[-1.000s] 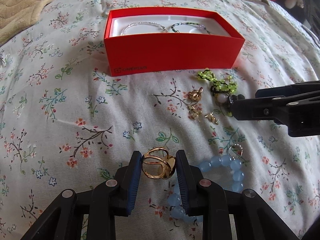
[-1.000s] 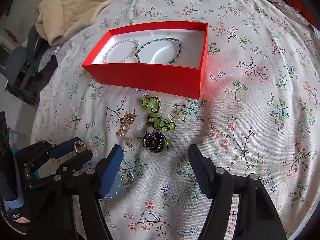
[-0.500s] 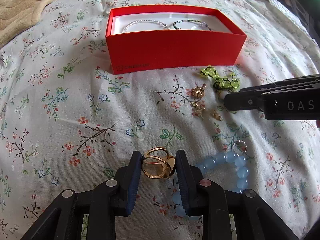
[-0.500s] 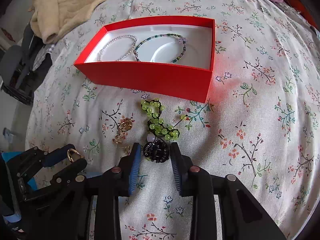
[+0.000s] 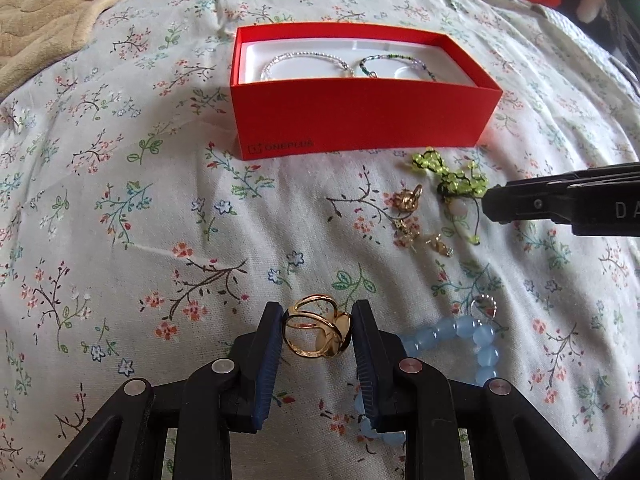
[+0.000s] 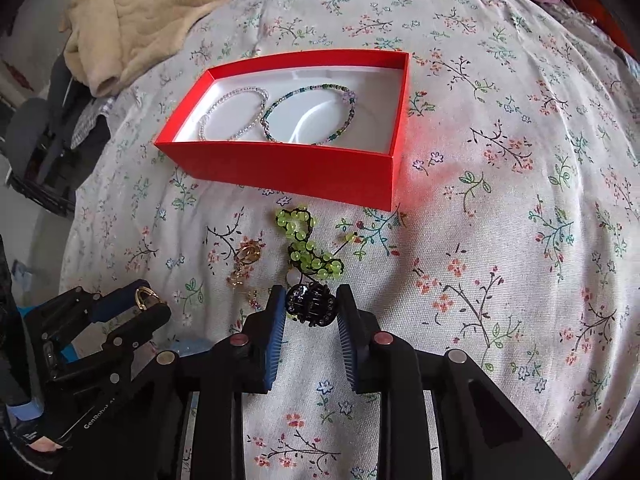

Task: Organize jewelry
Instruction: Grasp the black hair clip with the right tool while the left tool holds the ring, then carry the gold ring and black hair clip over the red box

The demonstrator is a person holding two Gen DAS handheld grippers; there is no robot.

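Right gripper jaws just closed in from wide apart, now clamped on the black hair claw on the floral bedspread. Left gripper stays pinching the gold ring, both short of the red box.

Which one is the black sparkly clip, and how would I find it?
Start at the red box on the flowered bedspread. Just in front of it lies a lime-green beaded bracelet, and right below that, pinched in the right hand-held gripper, is the black hair claw clip. It is the only dark, toothed piece; its neighbours are gold or green.
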